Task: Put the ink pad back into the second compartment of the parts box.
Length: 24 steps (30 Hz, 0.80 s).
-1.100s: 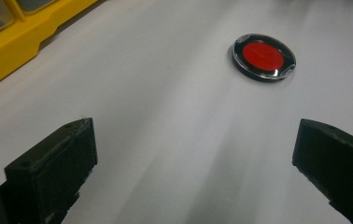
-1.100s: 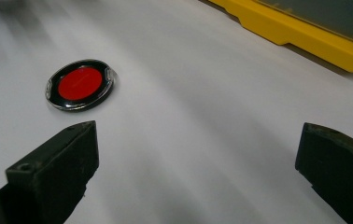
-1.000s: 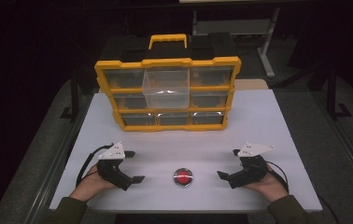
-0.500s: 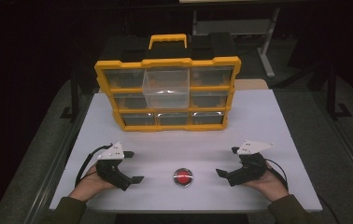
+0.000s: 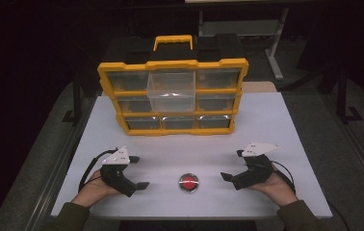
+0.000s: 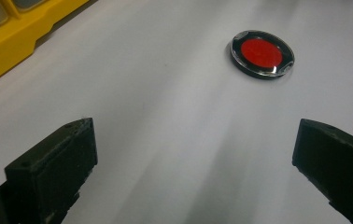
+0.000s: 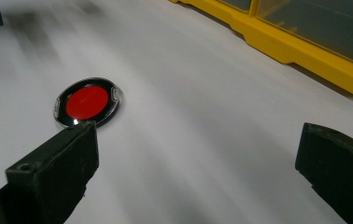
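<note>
Your left gripper [image 5: 135, 172] and right gripper [image 5: 230, 165] rest on the white table [image 5: 276, 120], jaws spread wide, gripping nothing. The red button [image 5: 188, 182] lies flat between them near the front edge, touching neither. The yellow organizer [image 5: 173, 96] stands at the back, its top middle drawer [image 5: 171, 91] pulled out.

High view overhead facing forward, gripper views low, sharing red button [image 5: 188, 182]

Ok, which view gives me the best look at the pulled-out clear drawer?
The high view: the pulled-out clear drawer sits top-middle in the yellow organizer, fully visible. The left gripper view catches just an organizer corner; the right gripper view, its bottom edge.
</note>
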Motion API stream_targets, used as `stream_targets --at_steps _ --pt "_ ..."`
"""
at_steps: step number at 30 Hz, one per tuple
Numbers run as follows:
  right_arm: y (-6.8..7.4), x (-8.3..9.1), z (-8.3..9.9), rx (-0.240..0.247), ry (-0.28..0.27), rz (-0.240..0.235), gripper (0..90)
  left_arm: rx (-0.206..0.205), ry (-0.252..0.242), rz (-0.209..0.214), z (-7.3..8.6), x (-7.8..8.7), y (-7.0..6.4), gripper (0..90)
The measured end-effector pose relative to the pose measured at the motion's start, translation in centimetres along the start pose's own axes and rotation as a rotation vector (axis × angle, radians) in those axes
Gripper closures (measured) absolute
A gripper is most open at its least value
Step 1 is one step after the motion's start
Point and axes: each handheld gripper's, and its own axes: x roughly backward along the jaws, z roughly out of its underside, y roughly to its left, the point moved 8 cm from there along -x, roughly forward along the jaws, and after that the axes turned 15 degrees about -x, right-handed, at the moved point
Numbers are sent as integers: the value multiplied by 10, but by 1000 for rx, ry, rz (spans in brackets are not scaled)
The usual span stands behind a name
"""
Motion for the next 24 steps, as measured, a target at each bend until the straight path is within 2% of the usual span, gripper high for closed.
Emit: stream_targets --at_steps 24 --pt "9 -8 -14 24 21 -31 0 -6 6 -12 1 1 1 0"
